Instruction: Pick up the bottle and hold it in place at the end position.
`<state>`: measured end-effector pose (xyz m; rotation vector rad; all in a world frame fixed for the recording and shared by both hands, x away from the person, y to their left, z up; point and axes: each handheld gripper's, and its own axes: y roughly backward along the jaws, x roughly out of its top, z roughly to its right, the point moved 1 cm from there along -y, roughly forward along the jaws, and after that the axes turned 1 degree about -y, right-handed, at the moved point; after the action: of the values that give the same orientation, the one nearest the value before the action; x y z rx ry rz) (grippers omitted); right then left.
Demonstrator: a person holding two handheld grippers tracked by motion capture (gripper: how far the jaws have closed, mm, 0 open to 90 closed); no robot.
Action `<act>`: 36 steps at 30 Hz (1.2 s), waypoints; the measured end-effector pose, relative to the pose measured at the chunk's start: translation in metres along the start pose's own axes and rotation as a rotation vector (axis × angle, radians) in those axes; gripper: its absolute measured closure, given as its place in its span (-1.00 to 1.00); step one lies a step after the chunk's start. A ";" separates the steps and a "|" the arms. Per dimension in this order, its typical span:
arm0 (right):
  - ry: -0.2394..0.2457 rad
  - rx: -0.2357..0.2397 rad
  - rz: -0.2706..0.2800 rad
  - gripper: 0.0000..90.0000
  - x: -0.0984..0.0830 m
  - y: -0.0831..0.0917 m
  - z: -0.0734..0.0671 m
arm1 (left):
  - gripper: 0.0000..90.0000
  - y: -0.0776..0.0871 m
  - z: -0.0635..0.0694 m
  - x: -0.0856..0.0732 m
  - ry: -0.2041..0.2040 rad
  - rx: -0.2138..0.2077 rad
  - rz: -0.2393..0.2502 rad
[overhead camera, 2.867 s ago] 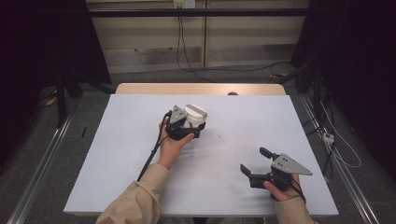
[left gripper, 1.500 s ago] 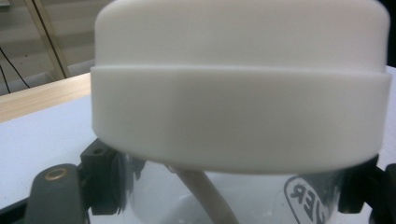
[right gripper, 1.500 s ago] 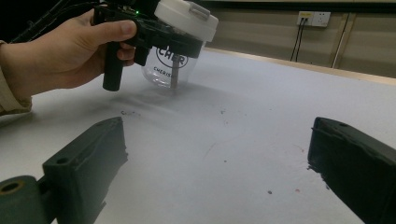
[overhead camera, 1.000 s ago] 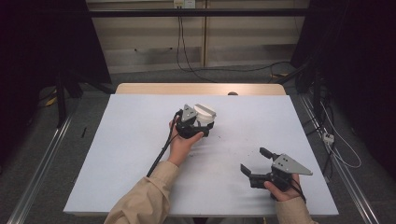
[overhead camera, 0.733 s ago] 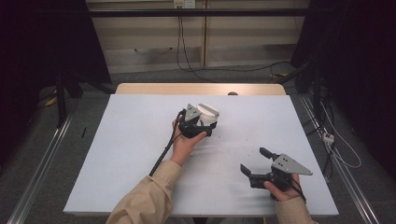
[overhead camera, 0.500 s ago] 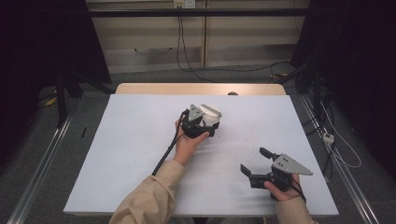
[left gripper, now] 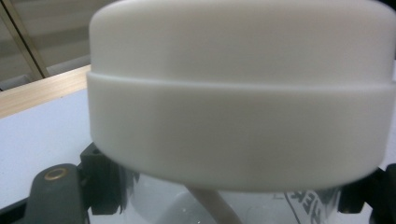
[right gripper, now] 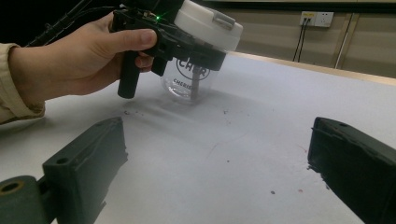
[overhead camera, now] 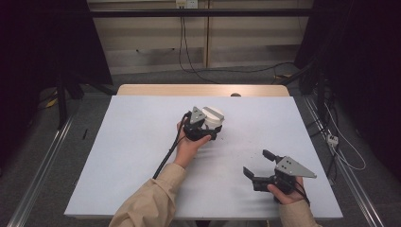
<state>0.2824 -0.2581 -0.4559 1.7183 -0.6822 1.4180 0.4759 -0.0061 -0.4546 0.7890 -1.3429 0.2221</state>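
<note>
Glass jar (right gripper: 190, 79) sits clamped between the left tongs (overhead camera: 208, 130)

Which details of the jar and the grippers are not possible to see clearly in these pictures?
- Jar print: right gripper view, partly covered by the left gripper.
- Jar base: left gripper view, cut off below the white lid.
- Left gripper's pads: high view, too small.
- Right gripper: open, holding nothing.
</note>
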 end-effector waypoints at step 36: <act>-0.019 0.001 -0.044 -0.91 0.021 -0.047 -0.011 | -0.59 0.029 -0.001 -0.016 -0.040 -0.024 0.002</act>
<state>0.3194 -0.2215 -0.4457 1.7391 -0.6506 1.3734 0.4562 0.0195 -0.4581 0.7757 -1.3820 0.1926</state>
